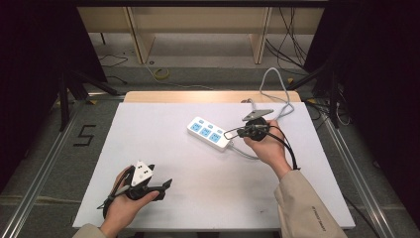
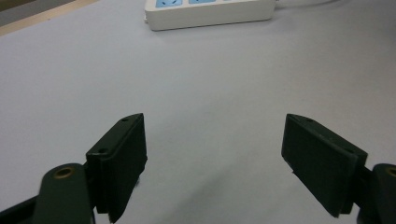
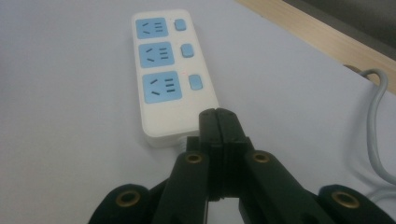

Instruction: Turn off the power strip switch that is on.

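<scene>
A figure "5" (image 1: 85,135) is seen marked on the floor left of the table (image 1: 163,148); small print on the person's right sleeve (image 1: 317,218) is too small to be read. A white power strip (image 1: 210,133) with three blue sockets, each paired with a blue switch, is laid flat right of the table's centre, its grey cable (image 1: 275,84) trailing off the far edge. The right tongs (image 1: 233,133) are held pressed together with nothing between them, tips at the strip's cable end. The left tongs (image 1: 166,184) are held wide apart and empty above bare table near the front left, well apart from the strip.
</scene>
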